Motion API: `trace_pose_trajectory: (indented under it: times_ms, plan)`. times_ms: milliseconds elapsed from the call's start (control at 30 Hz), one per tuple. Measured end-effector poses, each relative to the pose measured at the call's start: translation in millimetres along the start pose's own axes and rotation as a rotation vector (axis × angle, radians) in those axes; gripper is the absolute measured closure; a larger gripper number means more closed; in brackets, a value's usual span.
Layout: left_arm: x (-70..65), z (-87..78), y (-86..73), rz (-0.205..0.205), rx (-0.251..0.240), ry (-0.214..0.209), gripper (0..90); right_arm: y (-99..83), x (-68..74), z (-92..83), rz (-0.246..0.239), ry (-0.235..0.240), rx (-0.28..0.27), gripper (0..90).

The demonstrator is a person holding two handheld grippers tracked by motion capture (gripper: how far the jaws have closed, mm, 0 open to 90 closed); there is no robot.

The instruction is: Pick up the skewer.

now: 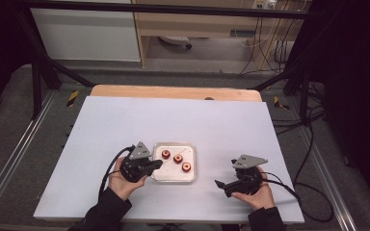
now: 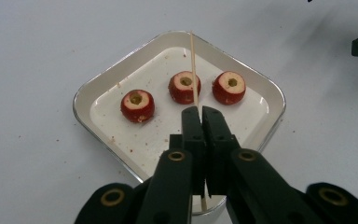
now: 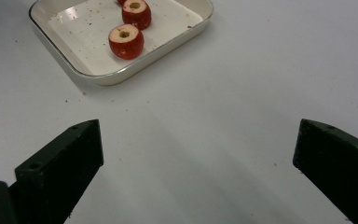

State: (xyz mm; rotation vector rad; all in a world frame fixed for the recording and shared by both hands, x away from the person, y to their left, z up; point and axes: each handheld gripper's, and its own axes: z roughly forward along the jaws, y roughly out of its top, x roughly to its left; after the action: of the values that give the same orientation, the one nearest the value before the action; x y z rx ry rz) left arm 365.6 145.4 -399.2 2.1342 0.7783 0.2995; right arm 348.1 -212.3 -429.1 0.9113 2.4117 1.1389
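fruit pieces (image 2: 138, 105): red, pale cut tops | tray (image 2: 86, 88): white | skewer (image 2: 193, 70): pale tan | jaws: black

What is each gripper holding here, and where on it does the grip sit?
The left gripper is shut on a thin wooden skewer, near its lower end. The right gripper is open, holding nothing.

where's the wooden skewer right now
The wooden skewer is clamped in the left gripper, in the left gripper view pointing out over the white tray, beside the middle one of three cored red fruits.

White table (image 1: 125, 125) with a shallow tray (image 1: 174, 178) on it
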Motion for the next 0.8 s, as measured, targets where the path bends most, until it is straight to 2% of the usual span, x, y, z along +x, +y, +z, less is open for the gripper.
trace_pose_trajectory:
  times_ms: [33,67,100,233,367,433,467,667,733,800]
  plan:
    - [-0.1,0.0,1.3,0.009,0.005,-0.006,88.5,0.0,0.0,0.0,0.000,0.000,0.000,2.8]
    - [-0.6,0.0,2.6,0.017,0.007,-0.011,88.5,4.2,4.3,1.0,-0.030,-0.003,0.004,3.3]
    - [-1.6,0.3,3.9,0.022,0.011,-0.014,88.5,4.2,4.3,1.0,-0.030,-0.003,0.004,3.3]
    - [-7.1,2.9,9.7,0.050,0.028,-0.037,88.5,12.8,12.7,3.9,-0.097,-0.021,0.026,4.7]
    - [-10.4,5.6,13.5,0.065,0.038,-0.047,88.5,17.9,17.2,5.9,-0.135,-0.021,0.037,5.7]
    - [-12.6,7.5,16.0,0.073,0.048,-0.056,88.5,23.1,22.5,8.1,-0.184,-0.032,0.050,7.6]
    - [-13.8,8.6,17.1,0.079,0.049,-0.059,88.5,23.1,22.5,8.1,-0.184,-0.032,0.050,7.6]
    - [-21.5,14.6,23.1,0.107,0.062,-0.082,88.5,31.3,33.4,13.4,-0.316,-0.049,0.061,14.8]
    - [-24.2,16.4,25.0,0.116,0.067,-0.091,88.5,32.4,34.9,14.2,-0.327,-0.049,0.064,15.9]
    - [-26.8,18.5,26.7,0.126,0.072,-0.097,88.5,34.5,37.7,15.6,-0.361,-0.055,0.065,19.6]
